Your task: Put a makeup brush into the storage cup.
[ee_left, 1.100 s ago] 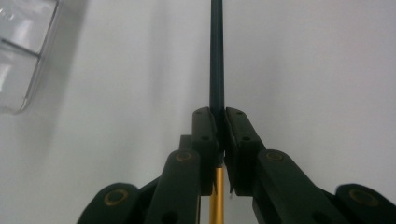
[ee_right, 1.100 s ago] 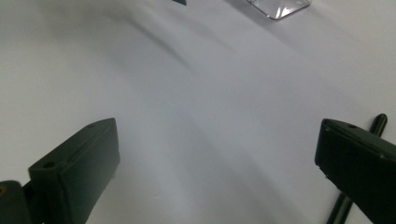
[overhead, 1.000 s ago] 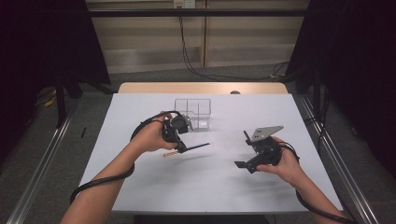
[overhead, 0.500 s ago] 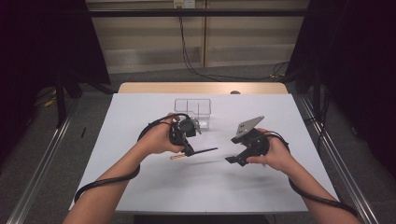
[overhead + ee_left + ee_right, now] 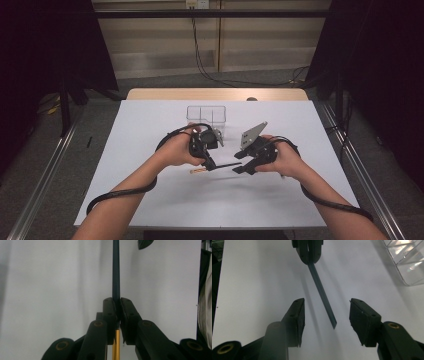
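Now the right gripper [image 5: 325, 322] has closed in on the pen [image 5: 322, 296].

Light: bright, even, from overhead | surroundings: dark past the table [image 5: 150, 200] edges | shadows: soft | focus: near jaws blurred, perhaps slight edge distortion

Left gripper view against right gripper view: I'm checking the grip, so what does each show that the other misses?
Left gripper view: the stick's gold rear part behind the left tool's shut jaws. Right gripper view: the right tool open either side of the stick's free tip, plus a clear compartment box. Shared: the teal stick, clamped by the left tool, over the white table.
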{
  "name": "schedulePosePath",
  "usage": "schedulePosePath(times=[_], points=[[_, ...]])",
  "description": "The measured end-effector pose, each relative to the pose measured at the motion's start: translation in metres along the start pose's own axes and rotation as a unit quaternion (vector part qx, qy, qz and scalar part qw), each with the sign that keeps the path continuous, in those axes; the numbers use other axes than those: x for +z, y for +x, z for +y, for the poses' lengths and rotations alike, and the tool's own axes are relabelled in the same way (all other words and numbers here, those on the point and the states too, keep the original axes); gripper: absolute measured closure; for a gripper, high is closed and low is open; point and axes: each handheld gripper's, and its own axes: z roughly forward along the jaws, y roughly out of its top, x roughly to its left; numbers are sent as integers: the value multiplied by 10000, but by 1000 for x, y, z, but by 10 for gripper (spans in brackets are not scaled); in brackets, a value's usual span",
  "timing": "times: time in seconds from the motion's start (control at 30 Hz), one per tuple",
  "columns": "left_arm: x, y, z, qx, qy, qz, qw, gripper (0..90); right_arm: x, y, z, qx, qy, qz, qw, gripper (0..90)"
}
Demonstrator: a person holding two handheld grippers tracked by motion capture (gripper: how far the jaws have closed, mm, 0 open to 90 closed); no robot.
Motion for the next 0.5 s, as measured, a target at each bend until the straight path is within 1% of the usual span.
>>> schedulePosePath(times=[0.03,0.07,0.1,0.13,0.17,0.2,0.27,0.3,0.33,0.37,0.4,0.43,0.47,0.5], points=[[0,0,1,-11,-24,-17,10000,833,1,0,1,-45,-21,7,10000,479],[0,-1,2,9,-10,-51,10000,833,2,1,1,-39,-49,86,9999,494],[1,-1,3,7,-5,-32,10000,833,4,1,1,-29,-56,132,9999,506],[2,-2,3,18,-13,-18,10000,833,5,2,1,-44,-48,143,9999,522],[2,-2,4,33,16,-66,10000,833,6,3,2,-78,-14,142,9999,542],[2,-2,4,64,64,-42,9999,833,7,3,2,-123,-5,149,9998,567],[3,-1,5,55,59,-60,9999,833,9,3,2,-197,-24,160,9997,618],[3,-2,5,45,23,-61,10000,833,10,4,2,-189,1,186,9996,650],[3,-2,5,24,-19,-138,9999,833,10,4,2,-212,6,218,9995,677],[3,-2,6,31,-45,-139,9999,833,11,5,2,-235,16,207,9995,717],[2,-2,6,40,-74,-190,9998,833,12,5,2,-265,33,169,9995,779],[2,-2,6,17,-124,-164,9998,833,12,5,2,-314,74,161,9993,800],[0,-2,6,50,-108,-190,9997,832,13,5,1,-326,95,208,9992,816],[-1,-2,6,39,-162,-209,9996,832,14,5,0,-363,107,274,9989,827]])
